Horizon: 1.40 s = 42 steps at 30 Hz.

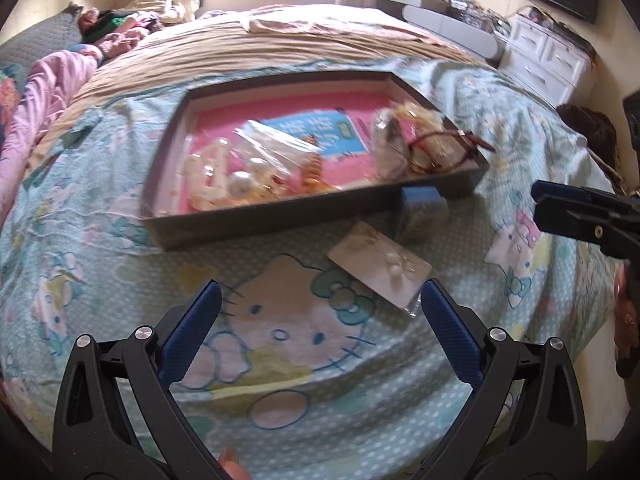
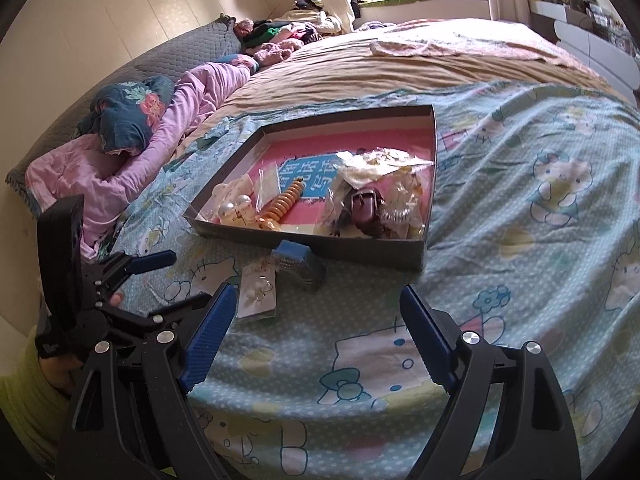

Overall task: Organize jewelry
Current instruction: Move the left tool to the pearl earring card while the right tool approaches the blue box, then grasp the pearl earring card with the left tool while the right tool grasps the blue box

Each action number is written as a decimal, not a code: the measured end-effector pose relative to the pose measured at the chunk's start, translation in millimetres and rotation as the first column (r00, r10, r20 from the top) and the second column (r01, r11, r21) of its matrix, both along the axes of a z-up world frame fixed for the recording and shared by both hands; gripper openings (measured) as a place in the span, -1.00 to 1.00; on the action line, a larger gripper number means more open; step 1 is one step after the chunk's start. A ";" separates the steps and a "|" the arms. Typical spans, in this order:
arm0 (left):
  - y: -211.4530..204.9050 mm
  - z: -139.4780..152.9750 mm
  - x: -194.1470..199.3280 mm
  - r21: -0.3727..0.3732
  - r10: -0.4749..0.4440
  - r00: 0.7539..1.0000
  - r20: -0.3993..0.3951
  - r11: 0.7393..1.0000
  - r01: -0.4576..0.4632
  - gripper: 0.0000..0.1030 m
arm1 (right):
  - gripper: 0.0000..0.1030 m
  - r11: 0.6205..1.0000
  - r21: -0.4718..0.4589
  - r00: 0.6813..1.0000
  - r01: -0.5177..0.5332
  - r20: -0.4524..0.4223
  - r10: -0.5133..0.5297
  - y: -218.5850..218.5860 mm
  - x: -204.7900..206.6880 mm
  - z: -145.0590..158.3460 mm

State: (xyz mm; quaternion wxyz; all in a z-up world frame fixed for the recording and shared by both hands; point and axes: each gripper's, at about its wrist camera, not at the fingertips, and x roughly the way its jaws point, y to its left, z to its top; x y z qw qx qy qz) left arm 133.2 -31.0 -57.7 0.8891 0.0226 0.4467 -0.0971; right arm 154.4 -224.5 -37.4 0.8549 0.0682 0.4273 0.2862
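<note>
Blue-padded jaws of the left gripper [image 1: 320, 312] are held wide apart over the cartoon-print bedsheet [image 1: 120, 280], nothing between them; the right gripper [image 2: 316, 316] is likewise spread and empty. An earring card [image 1: 380, 270] lies just beyond the left pads, beside a small blue box [image 2: 298, 260] resting against the grey tray [image 2: 320, 246] of bagged jewelry. Blur obscures the tray's contents, possibly pearls. A flat card on soft bedding could be pushed away or bent if pinched carelessly.

Left gripper [image 1: 320, 312] open above the bedsheet [image 1: 120, 280]

An earring card [image 1: 380, 272] lies just beyond its right fingertip; past that sit a small blue box [image 1: 424, 200] and the jewelry tray [image 1: 248, 216].
</note>
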 end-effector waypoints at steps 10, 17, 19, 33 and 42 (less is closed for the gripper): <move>-23.8 -25.7 23.3 -0.008 -0.065 0.997 -0.039 0.998 0.065 0.81 | 0.61 0.998 0.069 0.995 0.012 -0.099 -0.005 0.6 18.4 -17.5; -27.3 -31.3 29.7 -0.014 -0.088 0.996 -0.025 0.996 0.087 0.37 | 0.61 0.995 0.095 0.988 -0.009 -0.156 0.024 13.0 32.8 -26.1; -27.1 -30.2 29.1 -0.016 -0.098 0.995 -0.021 0.995 0.097 0.22 | 0.60 0.996 0.091 0.987 -0.023 -0.159 0.037 22.0 35.7 -28.2; 2.8 -14.1 11.3 -0.029 -0.059 0.998 -0.012 0.998 0.058 0.18 | -0.20 0.995 0.101 0.977 0.013 -0.215 0.009 52.8 53.8 -52.6; 29.2 19.7 9.5 -0.060 0.026 0.998 0.058 0.998 -0.022 0.18 | -0.32 0.992 0.120 0.990 -0.043 -0.128 0.058 51.0 36.9 -19.9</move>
